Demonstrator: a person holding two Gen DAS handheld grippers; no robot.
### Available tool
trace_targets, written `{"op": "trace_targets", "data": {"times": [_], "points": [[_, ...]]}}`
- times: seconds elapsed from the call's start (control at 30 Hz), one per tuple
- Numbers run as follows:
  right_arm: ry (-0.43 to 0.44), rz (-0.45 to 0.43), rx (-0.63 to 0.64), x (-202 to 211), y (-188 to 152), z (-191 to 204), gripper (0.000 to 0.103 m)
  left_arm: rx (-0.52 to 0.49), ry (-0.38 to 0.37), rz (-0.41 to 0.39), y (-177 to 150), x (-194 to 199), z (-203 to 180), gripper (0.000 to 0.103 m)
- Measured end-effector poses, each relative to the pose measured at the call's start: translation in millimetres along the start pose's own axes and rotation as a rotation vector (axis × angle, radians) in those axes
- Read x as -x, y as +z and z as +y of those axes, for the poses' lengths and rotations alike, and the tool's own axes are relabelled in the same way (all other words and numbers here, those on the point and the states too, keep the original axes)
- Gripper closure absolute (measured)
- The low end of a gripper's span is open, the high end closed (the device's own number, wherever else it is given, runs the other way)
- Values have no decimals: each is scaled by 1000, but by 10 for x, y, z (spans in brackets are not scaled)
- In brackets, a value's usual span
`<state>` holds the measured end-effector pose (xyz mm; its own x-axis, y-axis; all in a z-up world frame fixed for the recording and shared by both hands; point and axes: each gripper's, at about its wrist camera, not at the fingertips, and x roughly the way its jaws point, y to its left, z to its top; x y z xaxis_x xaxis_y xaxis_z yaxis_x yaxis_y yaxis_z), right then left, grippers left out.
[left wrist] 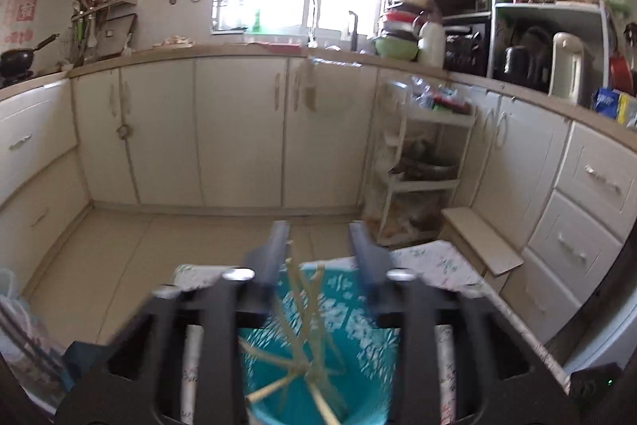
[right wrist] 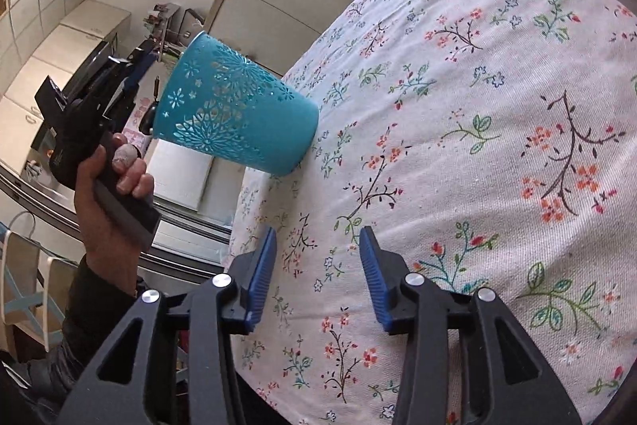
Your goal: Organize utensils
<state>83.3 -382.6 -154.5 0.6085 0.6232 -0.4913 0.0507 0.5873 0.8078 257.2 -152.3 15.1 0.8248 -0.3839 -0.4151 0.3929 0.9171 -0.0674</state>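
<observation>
A teal perforated utensil cup [right wrist: 235, 110] stands on the floral tablecloth [right wrist: 458, 106] near the table's corner. In the left wrist view I look down into the cup [left wrist: 350, 321] and see several wooden chopsticks [left wrist: 306, 337] standing in it. My left gripper [left wrist: 320, 245] is open and empty, held above the cup's rim. It also shows in the right wrist view [right wrist: 137, 66], held in a hand just above the cup's mouth. My right gripper [right wrist: 318, 261] is open and empty, low over the cloth, a short way from the cup.
Beyond the table are cream kitchen cabinets [left wrist: 239, 130], a white tiered trolley [left wrist: 422, 166], a small wooden step [left wrist: 481, 237] and a counter with appliances [left wrist: 557, 66]. The table edge [right wrist: 254, 186] runs close to the cup.
</observation>
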Motion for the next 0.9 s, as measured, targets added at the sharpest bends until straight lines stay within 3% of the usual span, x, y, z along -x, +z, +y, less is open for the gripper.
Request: {"op": "trace_targets", "data": {"times": [0.07, 0.17, 0.43, 0.5, 0.6, 0.77, 0.9], "points": [[-9, -4, 16, 9, -14, 40, 57, -4, 65, -30, -37, 198, 21, 23], [-35, -20, 41, 55, -37, 102, 55, -26, 113, -43, -60, 542, -3, 8], [-82, -75, 189, 262, -177, 643, 37, -52, 134, 59, -292, 1395, -167, 8], [-98, -94, 231, 329, -233, 827, 24, -59, 122, 93, -367, 1567, -229, 8], [-120, -128, 292, 459, -304, 1148, 13, -56, 85, 138, -475, 1898, -253, 8], [-134, -213, 355, 815, -418, 1669, 7, -17, 48, 154, -591, 2504, -234, 8], [-174, -298, 393, 1093, -549, 2040, 7, -23, 149, 189, -659, 2859, -243, 8]]}}
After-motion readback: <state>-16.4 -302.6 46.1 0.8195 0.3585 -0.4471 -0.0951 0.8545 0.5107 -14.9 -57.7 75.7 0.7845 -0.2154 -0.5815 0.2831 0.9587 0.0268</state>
